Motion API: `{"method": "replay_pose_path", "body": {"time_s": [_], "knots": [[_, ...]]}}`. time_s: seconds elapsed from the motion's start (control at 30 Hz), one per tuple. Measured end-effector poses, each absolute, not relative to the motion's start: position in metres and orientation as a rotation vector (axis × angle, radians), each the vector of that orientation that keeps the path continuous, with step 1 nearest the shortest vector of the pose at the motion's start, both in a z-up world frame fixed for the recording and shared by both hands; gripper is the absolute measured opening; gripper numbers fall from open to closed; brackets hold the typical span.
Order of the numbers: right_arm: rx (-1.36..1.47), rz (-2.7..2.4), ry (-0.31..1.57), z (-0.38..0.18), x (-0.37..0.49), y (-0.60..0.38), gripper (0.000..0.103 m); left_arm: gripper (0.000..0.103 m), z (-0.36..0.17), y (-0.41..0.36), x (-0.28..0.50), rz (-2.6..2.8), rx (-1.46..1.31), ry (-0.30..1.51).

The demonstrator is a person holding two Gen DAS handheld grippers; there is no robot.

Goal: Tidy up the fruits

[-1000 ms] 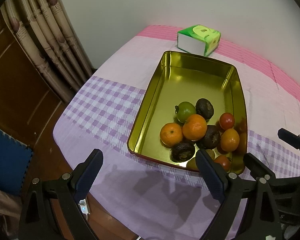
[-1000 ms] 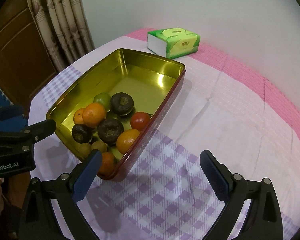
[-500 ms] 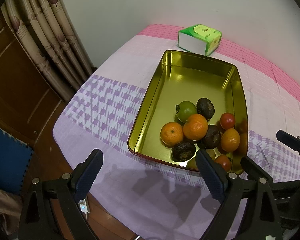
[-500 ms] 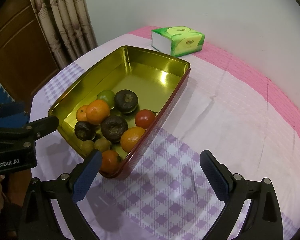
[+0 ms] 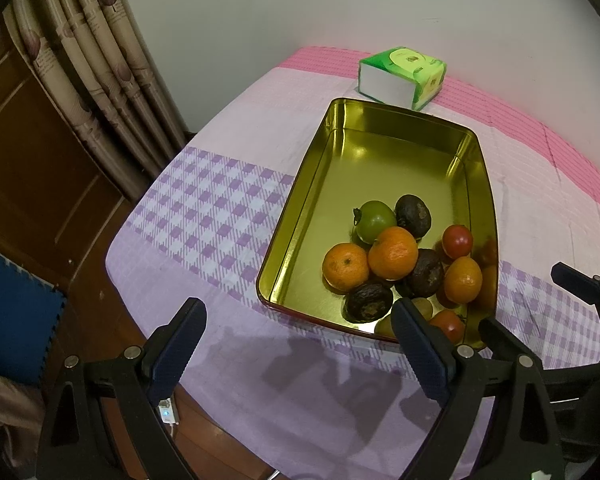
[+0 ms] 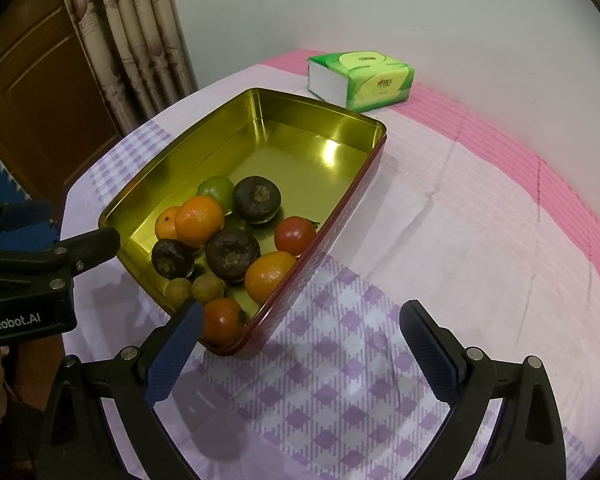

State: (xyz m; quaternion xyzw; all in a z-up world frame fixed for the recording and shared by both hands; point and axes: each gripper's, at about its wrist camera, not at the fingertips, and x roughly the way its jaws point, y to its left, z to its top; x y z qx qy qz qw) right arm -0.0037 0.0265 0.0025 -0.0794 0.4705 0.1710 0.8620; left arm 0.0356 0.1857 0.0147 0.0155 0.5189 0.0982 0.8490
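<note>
Plain white wall at the back, striped curtains (image 5: 100, 92) and a wooden door (image 6: 40, 92) to the left. Most of the view is taken up by a table covered with a tablecloth (image 6: 480, 208), pink-striped along the far edge, pale in the middle, lilac-checked toward the near edge. A gold-lined rectangular tin tray (image 5: 380, 152) with a red outer wall is set lengthwise near the table's middle, its near end toward the near edge. A green tissue pack (image 6: 360, 80) is seen just beyond the tray's far end, by the far edge.

All fruit is found heaped at the tray's near end; the far half is bare. Noted, largest down: two mandarins (image 5: 392, 252) touching, a third orange citrus (image 6: 270, 276) against the right wall, three dark wrinkled fruits (image 6: 232, 254), a green tomato-like fruit (image 5: 374, 220), two red tomatoes (image 6: 294, 234), two small yellowish round fruits (image 6: 208, 288) by the near wall.

Left gripper (image 5: 300, 352) is held released, jaws wide, nothing between them, above the near table edge just short of the tray. Right gripper (image 6: 296, 348) is likewise spread and empty, over the checked cloth beside the tray's near right corner.

Progress, judged: no fruit lies on the cloth, so gathering appears done, yet kinds are mixed; sorting, if intended, is not yet begun.
</note>
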Motion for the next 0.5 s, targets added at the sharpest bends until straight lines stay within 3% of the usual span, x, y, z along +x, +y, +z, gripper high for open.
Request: {"method": "replay_pose_path", "body": {"time_s": [0.5], "knots": [[-0.169,0.362,0.990,-0.0005,-0.0055,0.0271,0.098,0.092,0.0172,0.1867,0.0356,0.182,-0.007,1.092]]}}
